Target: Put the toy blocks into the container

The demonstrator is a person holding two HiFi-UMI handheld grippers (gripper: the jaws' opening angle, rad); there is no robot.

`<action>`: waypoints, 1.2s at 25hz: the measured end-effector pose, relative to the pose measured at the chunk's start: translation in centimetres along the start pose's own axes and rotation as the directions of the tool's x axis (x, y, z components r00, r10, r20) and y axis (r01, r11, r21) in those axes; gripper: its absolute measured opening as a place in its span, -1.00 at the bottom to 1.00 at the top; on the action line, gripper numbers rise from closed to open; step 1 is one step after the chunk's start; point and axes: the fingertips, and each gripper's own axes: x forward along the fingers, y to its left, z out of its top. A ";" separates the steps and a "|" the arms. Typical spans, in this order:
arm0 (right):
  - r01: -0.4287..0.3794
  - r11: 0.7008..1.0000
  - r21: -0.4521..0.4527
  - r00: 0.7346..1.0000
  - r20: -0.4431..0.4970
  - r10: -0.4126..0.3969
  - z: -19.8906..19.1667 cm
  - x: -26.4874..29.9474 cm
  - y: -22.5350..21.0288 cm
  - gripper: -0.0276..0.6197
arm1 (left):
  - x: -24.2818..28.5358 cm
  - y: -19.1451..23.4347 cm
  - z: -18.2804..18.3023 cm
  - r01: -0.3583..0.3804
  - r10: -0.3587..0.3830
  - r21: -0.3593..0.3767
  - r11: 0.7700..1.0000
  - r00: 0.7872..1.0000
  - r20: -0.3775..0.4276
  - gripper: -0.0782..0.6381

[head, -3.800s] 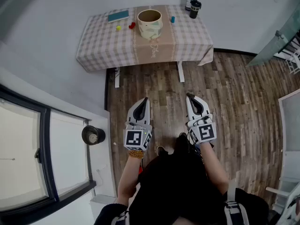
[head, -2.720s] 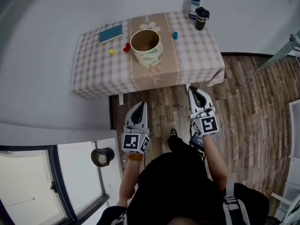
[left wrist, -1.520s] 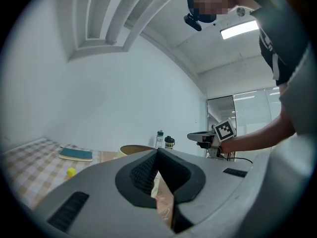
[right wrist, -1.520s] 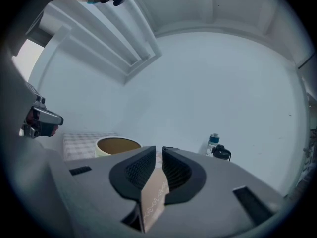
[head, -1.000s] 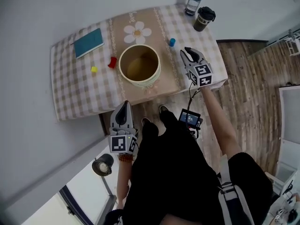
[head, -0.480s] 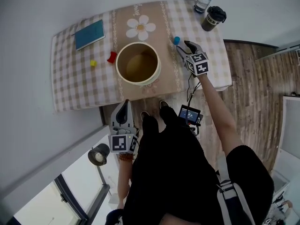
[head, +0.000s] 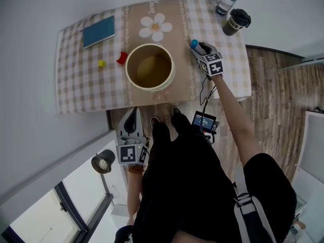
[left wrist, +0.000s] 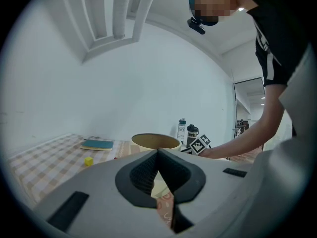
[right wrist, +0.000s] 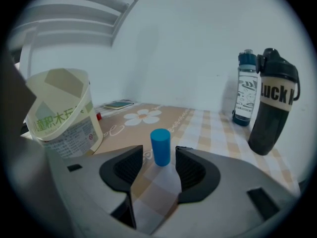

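One blue cylinder block [right wrist: 160, 147] stands upright at the mouth of the right gripper [head: 200, 48], whose jaws have just opened wide; neither pad touches it. Risk: an off-centre closure lets one pad strike first, tipping the cylinder so that it rolls across the tablecloth [right wrist: 218, 133]. Risk: a shallow grip on its rounded wall may slip during transfer to the container [head: 150, 67] at the gripper's left. The left gripper [left wrist: 157, 155] is pressed together, empty

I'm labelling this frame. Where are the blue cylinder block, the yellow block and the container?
blue cylinder block [right wrist: 160, 147], right gripper view, middle of its side.
yellow block [head: 101, 63], head view, its top face.
container [right wrist: 59, 120], right gripper view, its printed outer wall.
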 end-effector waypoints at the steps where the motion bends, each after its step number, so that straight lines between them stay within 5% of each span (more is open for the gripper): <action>1: -0.002 1.000 -0.003 1.000 -0.005 0.002 0.0 0.2 0.0 -0.25 | 0.0 0.1 0.0 -0.004 0.004 0.000 1.000 1.000 -0.002 -0.75; 11: 0.005 0.999 -0.051 0.999 -0.035 -0.007 -0.3 1.3 0.2 -0.27 | -0.2 0.4 -0.2 -0.017 0.017 -0.006 1.000 1.000 -0.001 -0.75; 21: 0.025 0.999 -0.035 0.998 -0.052 -0.027 -0.3 1.4 -0.4 -0.49 | -0.3 1.6 -0.2 -0.021 0.021 -0.011 1.000 1.000 0.000 -0.75; 30: 0.027 0.999 -0.039 0.999 0.021 -0.027 2.7 -1.0 0.8 -0.50 | 0.2 2.6 0.4 0.006 -0.006 -0.014 1.000 1.000 0.021 -0.75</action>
